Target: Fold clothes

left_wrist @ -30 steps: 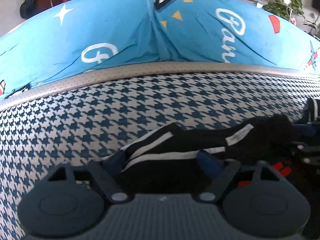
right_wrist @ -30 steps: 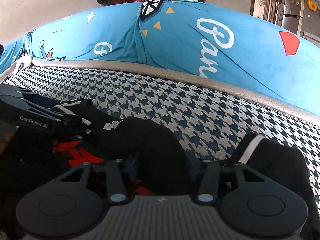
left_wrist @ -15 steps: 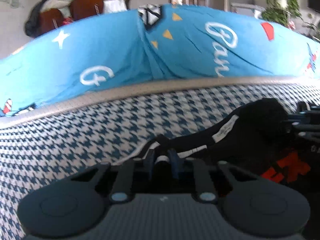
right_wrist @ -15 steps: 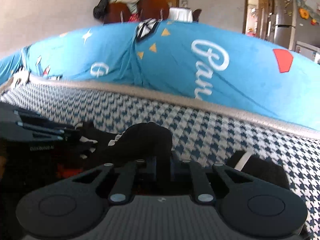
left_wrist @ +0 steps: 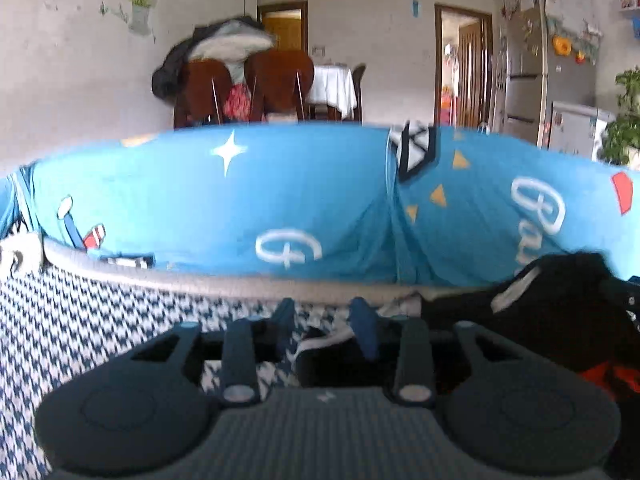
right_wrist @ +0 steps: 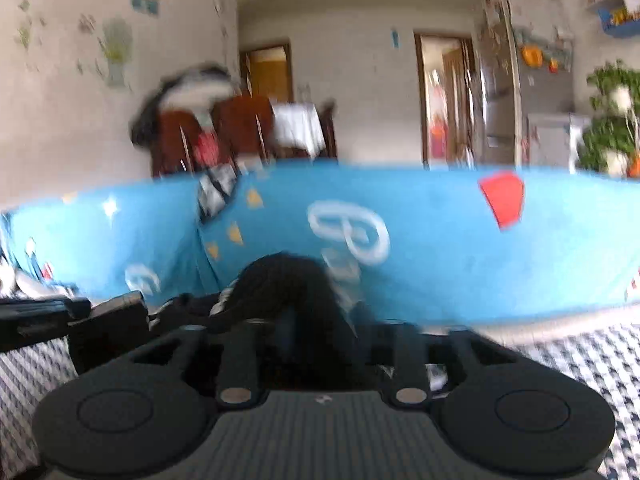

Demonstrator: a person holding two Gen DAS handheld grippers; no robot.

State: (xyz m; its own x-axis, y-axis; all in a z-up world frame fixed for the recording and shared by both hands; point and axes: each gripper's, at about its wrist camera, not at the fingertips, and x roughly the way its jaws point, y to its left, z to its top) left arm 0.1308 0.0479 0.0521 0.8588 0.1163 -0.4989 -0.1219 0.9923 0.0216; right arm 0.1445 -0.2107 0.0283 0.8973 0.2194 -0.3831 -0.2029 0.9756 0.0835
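The left gripper [left_wrist: 326, 320] stands parted beside the black garment [left_wrist: 560, 320] on houndstooth fabric [left_wrist: 80, 320]; the right gripper [right_wrist: 320, 332] is clenched on it.

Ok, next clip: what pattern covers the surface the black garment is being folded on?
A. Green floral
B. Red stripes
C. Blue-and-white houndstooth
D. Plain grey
C: the left wrist view shows blue-and-white houndstooth fabric spreading under and beside the black garment.
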